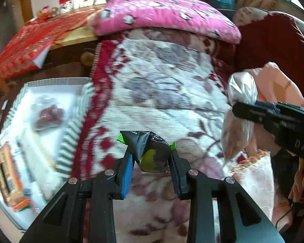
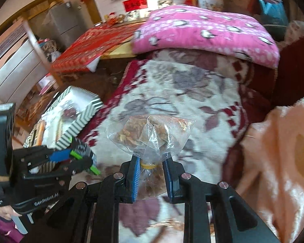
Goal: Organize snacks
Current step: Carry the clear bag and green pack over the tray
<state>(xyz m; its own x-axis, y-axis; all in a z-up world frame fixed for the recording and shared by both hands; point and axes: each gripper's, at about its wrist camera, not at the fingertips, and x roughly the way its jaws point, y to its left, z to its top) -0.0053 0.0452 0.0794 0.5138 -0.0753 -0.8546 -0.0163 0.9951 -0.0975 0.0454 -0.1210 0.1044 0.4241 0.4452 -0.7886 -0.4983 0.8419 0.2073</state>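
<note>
Now left gripper (image 1: 152,158) jaws clamp a black packet (image 1: 150,147) upright; right gripper (image 2: 152,168) jaws pinch a clear bag's (image 2: 150,133) neck, bag upward.

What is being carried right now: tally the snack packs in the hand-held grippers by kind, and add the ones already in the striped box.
Dark wrapped snack with green ends, in the left hand-held gripper: 1
Clear bag of brown snacks, in the right hand-held gripper: 1
Packs in the striped box: at least 2, blurred
Total: at least 4
</note>
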